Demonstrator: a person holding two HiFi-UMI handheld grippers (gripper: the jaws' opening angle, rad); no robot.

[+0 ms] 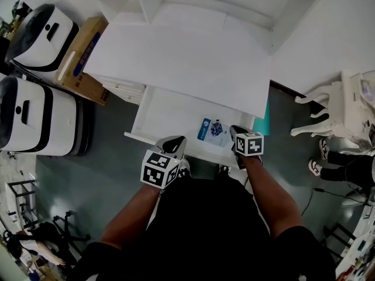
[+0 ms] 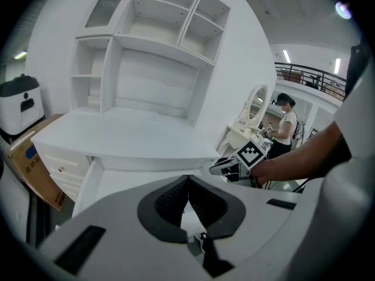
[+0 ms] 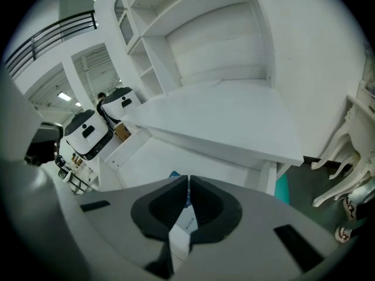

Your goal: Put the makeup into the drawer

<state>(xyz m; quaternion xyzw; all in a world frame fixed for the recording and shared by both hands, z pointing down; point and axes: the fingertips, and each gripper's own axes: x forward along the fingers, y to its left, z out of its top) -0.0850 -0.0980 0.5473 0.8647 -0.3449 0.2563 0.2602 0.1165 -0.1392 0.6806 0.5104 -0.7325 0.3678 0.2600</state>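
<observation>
Both left tongs (image 2: 188, 179) and right tongs (image 3: 187, 181) are clenched, empty. Makeup (image 1: 212, 130) lies near the front edge of the drawer (image 1: 167, 113), whose back is hidden under the desktop (image 1: 187, 57).

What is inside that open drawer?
One flat blue-and-white packet lies near the front right of the drawer; the rest of its visible floor is plain white. The desktop covers the drawer's back part, so anything there is hidden.

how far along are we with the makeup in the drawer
Nearly done, it seems. The makeup packet lies in the open drawer. Nothing clearly in hand: left gripper and right gripper both have jaws together, the right one at the packet's edge. Left: drawing back, perhaps shutting the drawer.
</observation>
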